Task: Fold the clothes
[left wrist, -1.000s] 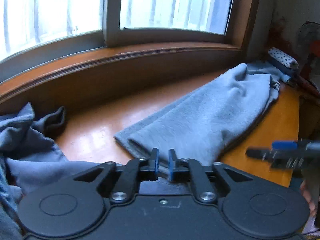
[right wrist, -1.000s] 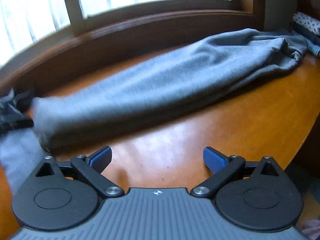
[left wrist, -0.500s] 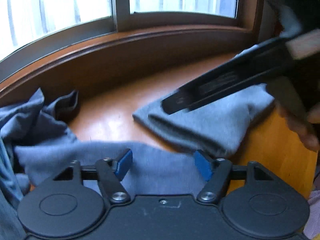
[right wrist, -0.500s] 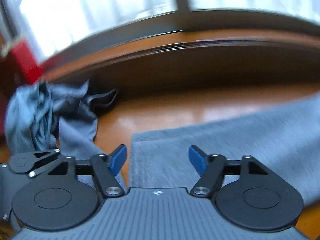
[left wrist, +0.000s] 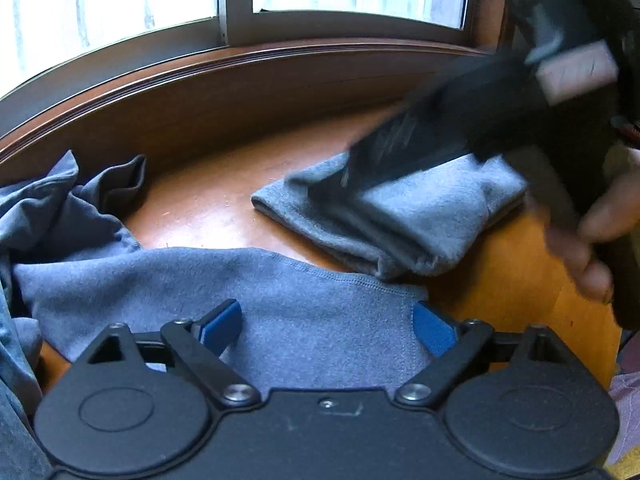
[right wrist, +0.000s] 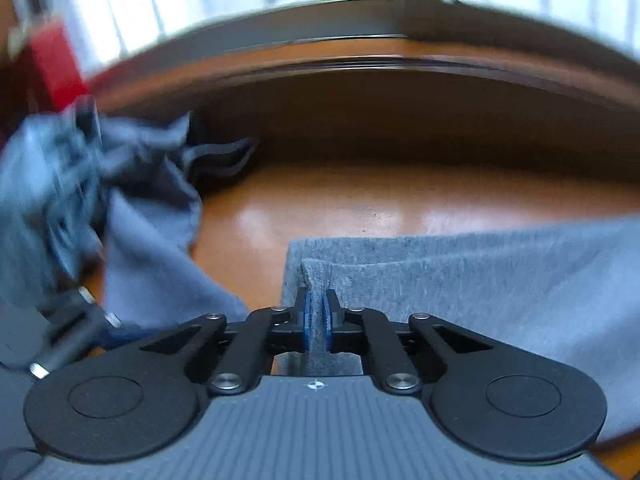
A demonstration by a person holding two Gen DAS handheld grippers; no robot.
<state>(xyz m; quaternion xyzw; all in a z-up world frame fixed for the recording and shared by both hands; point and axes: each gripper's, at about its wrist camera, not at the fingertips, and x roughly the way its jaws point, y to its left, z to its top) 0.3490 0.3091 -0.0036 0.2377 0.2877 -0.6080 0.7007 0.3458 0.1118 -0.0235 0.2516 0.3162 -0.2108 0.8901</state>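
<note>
Grey fleecy knit garment (right wrist: 460, 280), stitched hem, folded flat on glossy orange wooden table (right wrist: 340, 208): right gripper (right wrist: 318, 320) just closed, pinching its corner; left gripper (left wrist: 328, 324) just spread wide at 6 o'clock, pads clear of cloth

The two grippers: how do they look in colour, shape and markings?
The left gripper has black link arms, two round black discs, silver pivot screws and blue pads on the fingers, over a smooth dark body. The right gripper is built the same way, with blue pads, but its grey body is ribbed and bears a small crosshair mark. No cable shows.
</note>
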